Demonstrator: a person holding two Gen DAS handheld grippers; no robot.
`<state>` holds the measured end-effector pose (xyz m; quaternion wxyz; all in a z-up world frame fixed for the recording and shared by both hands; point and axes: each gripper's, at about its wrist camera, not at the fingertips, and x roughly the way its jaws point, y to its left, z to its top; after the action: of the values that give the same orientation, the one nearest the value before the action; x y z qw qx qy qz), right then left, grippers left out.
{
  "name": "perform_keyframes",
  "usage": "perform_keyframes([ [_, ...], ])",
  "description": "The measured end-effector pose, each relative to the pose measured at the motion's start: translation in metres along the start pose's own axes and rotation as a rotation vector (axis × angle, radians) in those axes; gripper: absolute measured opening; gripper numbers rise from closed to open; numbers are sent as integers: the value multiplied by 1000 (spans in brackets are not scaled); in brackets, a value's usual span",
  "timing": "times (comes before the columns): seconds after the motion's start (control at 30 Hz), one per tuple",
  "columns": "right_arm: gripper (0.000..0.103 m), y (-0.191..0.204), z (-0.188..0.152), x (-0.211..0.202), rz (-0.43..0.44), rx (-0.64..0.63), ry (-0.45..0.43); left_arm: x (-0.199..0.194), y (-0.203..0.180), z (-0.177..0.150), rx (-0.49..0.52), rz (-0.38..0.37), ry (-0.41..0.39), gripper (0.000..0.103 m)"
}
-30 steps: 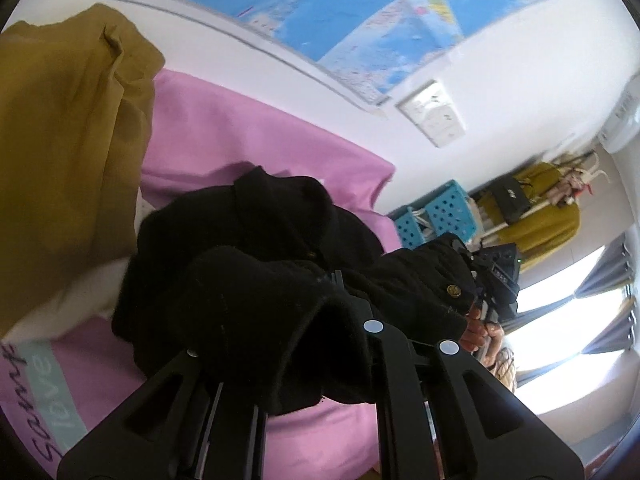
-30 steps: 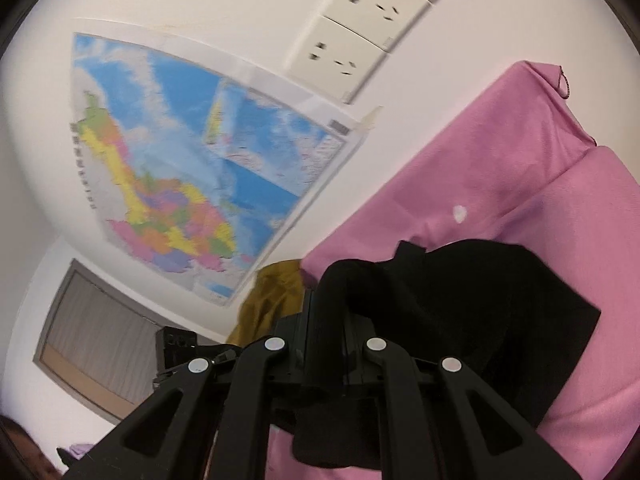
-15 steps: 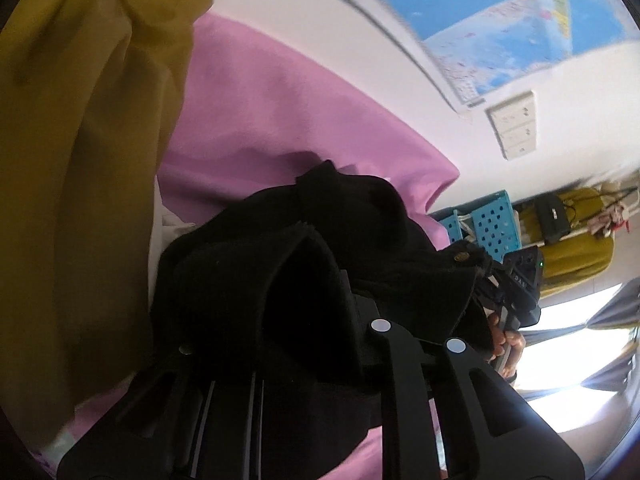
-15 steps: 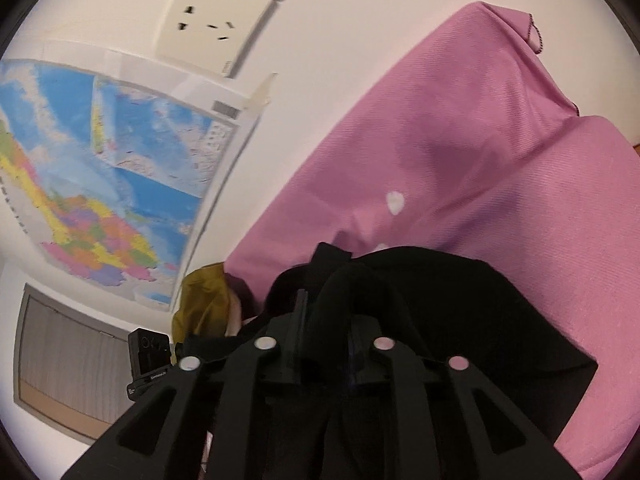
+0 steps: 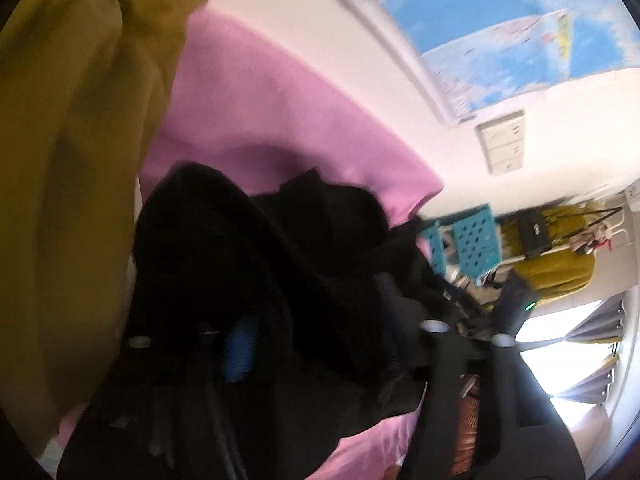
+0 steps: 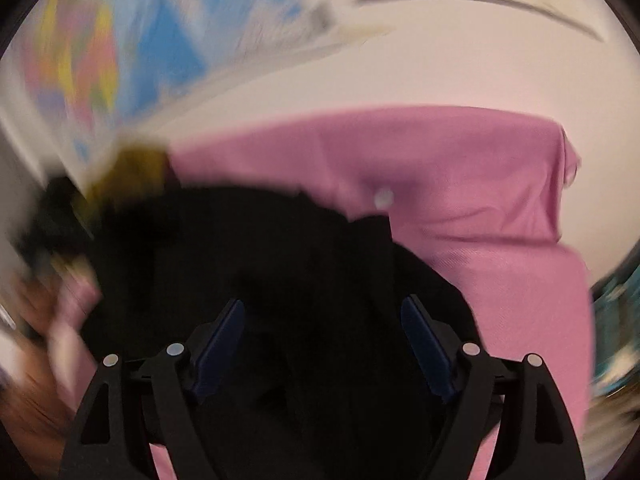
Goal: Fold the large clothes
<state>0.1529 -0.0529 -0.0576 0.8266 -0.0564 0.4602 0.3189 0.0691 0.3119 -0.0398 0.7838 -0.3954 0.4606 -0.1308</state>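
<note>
You are in a home bedroom: a pink bedsheet (image 5: 256, 92) spreads before you, a wall map (image 5: 500, 40) hangs above, and a clothes rack (image 5: 560, 240) stands far right by curtains (image 5: 600, 320).

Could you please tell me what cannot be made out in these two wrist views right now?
- Left wrist view: the left gripper fingers merge with the black garment; only a blue pad shows.
- Right wrist view: motion blur smears the wall map and the mustard garment.
- Right wrist view: right gripper, jaws opening; garment's shape unreadable.
</note>
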Motion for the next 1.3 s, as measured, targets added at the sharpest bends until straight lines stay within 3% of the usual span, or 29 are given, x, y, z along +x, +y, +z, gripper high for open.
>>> perform_keyframes([
  [0.03, 39, 3, -3, 5, -40, -35, 21, -7, -4, -2, 14, -17, -23, 70],
  [0.1, 14, -5, -10, 5, -17, -30, 45, -15, -10, -4, 31, -45, -41, 76],
  [0.13, 12, -14, -13, -4, 8, -5, 17, -20, -14, -8, 50, -39, -56, 78],
  [0.3, 10, -65, -15, -65, 167, 137, -180, -14, -40, -28, 208, 53, -37, 78],
  [0.37, 19, -78, -15, -60, 129, 183, -178, 1, -49, -39, 269, 68, 9, 79],
  [0.43, 39, -76, -21, -35, 70, 142, -54, 17, -56, -48, 312, 67, 58, 84],
  [0.47, 42, -73, -26, -28, -18, 129, -27, 28, -59, -54, 337, 79, 94, 85],
  [0.5, 52, -72, -34, -28, -78, 130, -25, 39, -62, -59, 353, 102, 117, 85],
  [0.53, 69, -71, -43, -34, -59, 145, -44, 48, -64, -62, 365, 121, 135, 85],
  [0.57, 75, -71, -56, -48, -34, 173, -98, 53, -66, -64, 369, 138, 141, 84],
  [0.67, 80, -55, -100, -90, -58, 160, -222, 63, -68, -64, 382, 168, 131, 82],
  [0.77, 80, -25, -142, -102, -70, 124, -236, 64, -69, -60, 387, 181, 121, 81],
  [0.8, 78, -18, -153, -100, -81, 121, -228, 63, -68, -60, 383, 181, 120, 81],
  [0.87, 65, -9, -170, -91, -104, 145, -213, 64, -69, -62, 377, 180, 117, 81],
  [0.9, 51, -10, -175, -84, -97, 166, -212, 64, -68, -62, 373, 182, 116, 82],
  [1.0, 46, -10, -181, -66, -133, 175, -230, 65, -67, -67, 358, 182, 114, 82],
  [1.2, 21, -4, -176, -77, -222, 54, -245, 58, -59, -68, 350, 187, 109, 82],
  [1.23, 5, -7, -173, -84, -253, 47, -257, 57, -58, -67, 346, 188, 106, 82],
  [1.3, 0, -18, -170, -97, -482, 44, -286, 57, -55, -67, 342, 190, 104, 81],
])
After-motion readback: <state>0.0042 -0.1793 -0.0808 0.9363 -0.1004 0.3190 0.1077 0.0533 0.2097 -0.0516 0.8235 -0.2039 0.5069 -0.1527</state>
